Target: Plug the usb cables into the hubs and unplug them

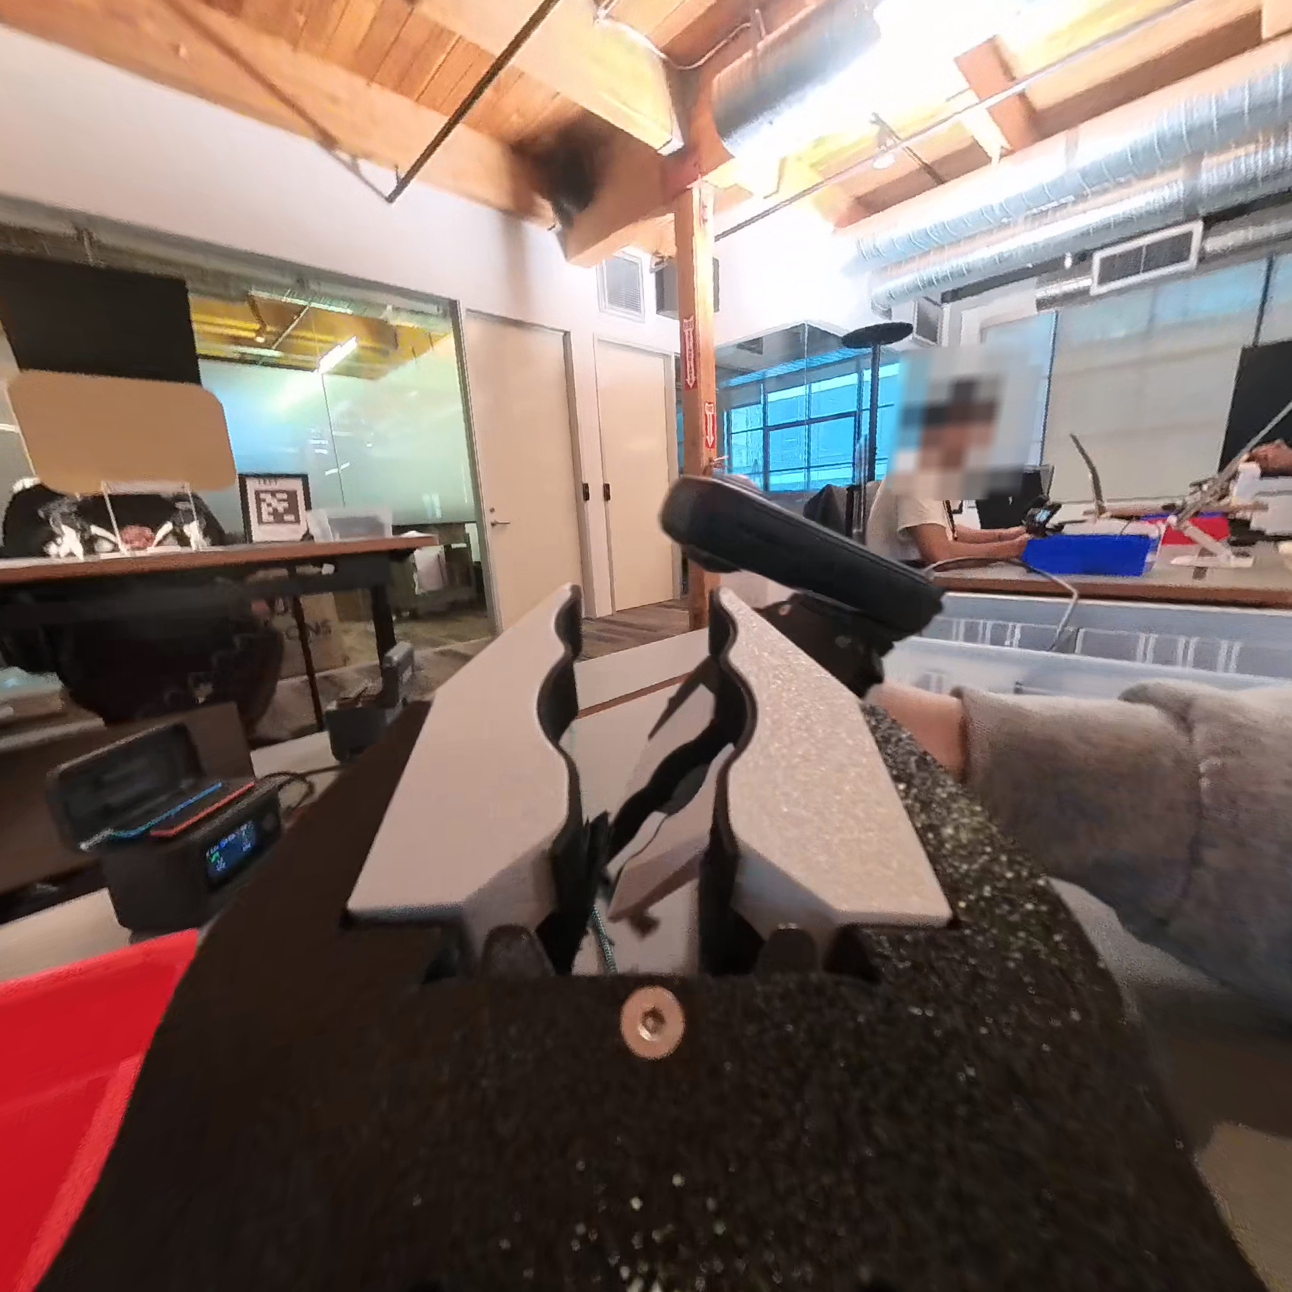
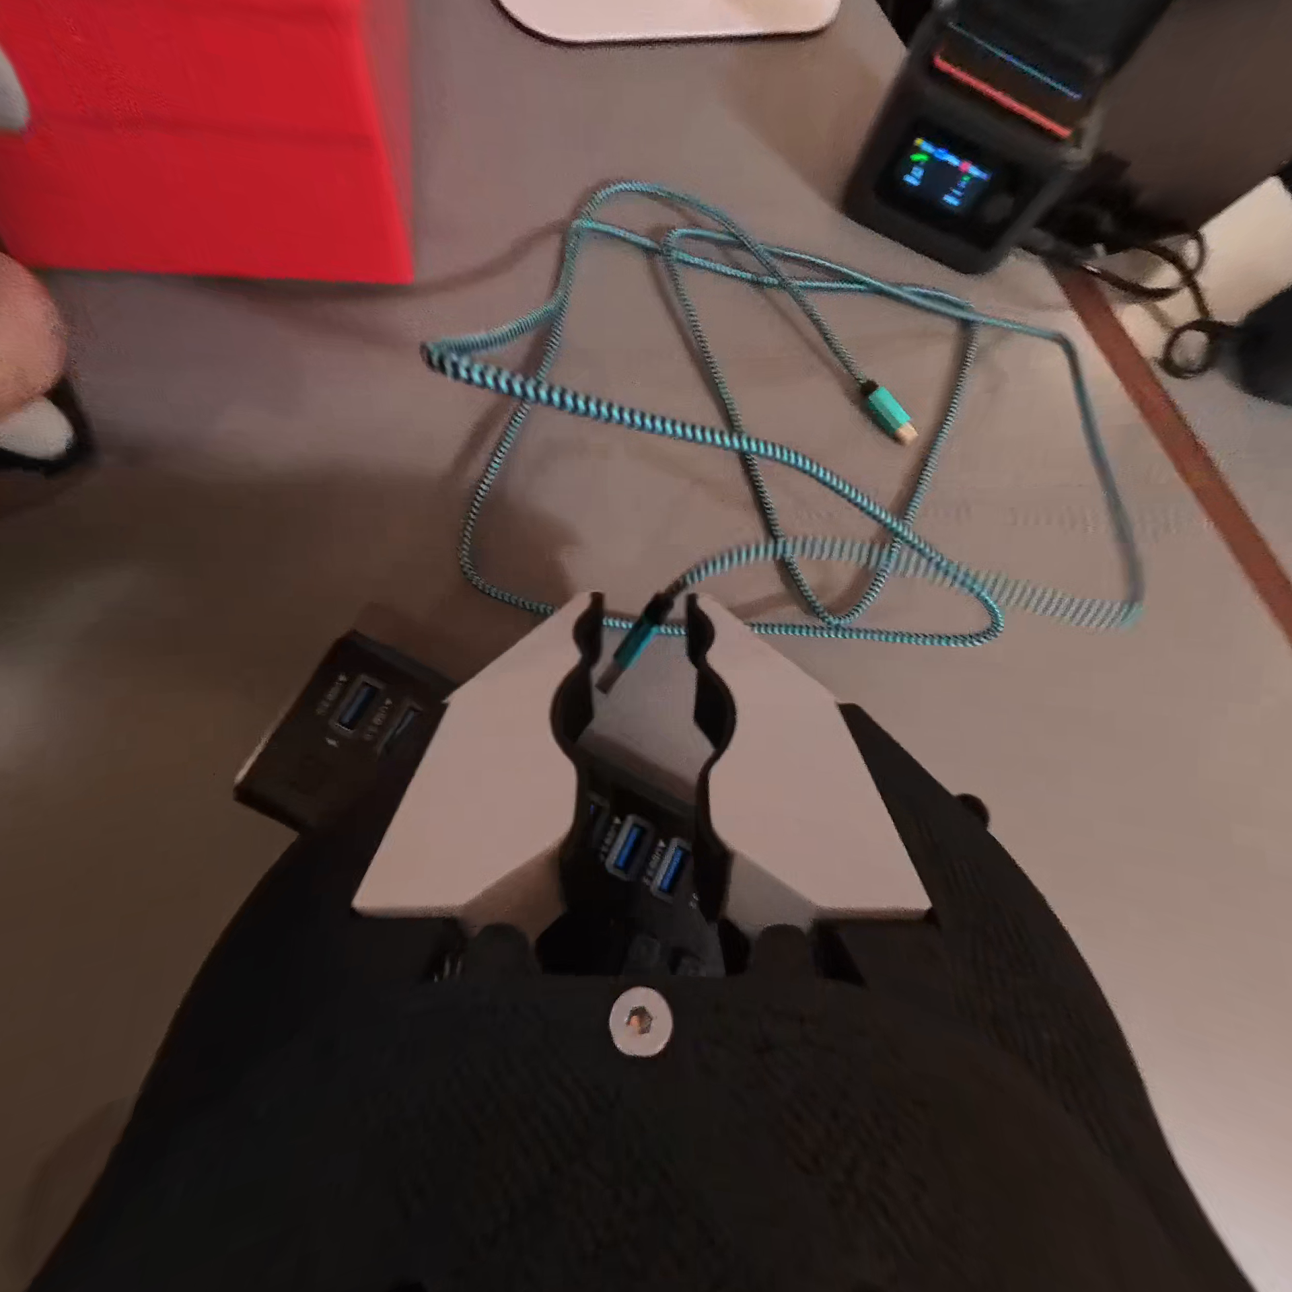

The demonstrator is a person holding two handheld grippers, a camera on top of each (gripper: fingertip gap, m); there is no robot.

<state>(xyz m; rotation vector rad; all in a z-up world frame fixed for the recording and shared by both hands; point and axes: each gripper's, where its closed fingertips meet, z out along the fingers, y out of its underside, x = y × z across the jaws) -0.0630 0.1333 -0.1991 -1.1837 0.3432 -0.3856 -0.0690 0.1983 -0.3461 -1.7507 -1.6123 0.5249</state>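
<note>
On a grey tabletop, the right tongs hover spread over a black hub and the teal plug of a braided cable lying loose in loops. The left tongs, also spread and holding nothing, point away across the office. With the cable so tangled, a pull on the plug could drag the loops and twist it off line with the port.

Braided teal cable on a smooth matt table; glossy plastic hub
</note>
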